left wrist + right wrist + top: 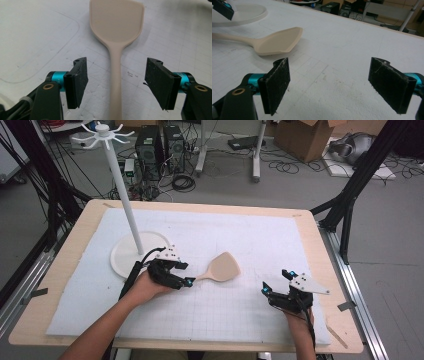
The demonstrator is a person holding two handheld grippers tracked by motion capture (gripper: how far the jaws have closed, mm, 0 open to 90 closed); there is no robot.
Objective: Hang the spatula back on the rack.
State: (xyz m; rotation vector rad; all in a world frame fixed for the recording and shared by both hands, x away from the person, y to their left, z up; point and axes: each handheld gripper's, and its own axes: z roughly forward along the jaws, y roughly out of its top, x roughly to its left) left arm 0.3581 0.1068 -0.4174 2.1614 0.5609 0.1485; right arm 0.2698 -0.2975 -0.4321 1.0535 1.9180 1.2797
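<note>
A beige spatula point(222, 268) lies flat on the white mat point(260, 245), blade toward the right. My left gripper point(186, 281) is open at its handle end. In the left gripper view the spatula's handle point(115, 82) runs between the two black pads point(78, 82) without touching either, and my left gripper point(117, 85) straddles it. My right gripper point(276, 282) rests open near the mat's front right with nothing between its pads point(277, 83); my right gripper point(334, 85) faces bare mat, and the spatula blade point(279, 42) lies farther off to its left.
A white hook stand point(120, 175) rises from a round white base point(132, 252) at the mat's left, just behind my left hand. The wooden table edge point(320, 250) frames the mat. Cables, computer cases and a cardboard box sit on the floor beyond.
</note>
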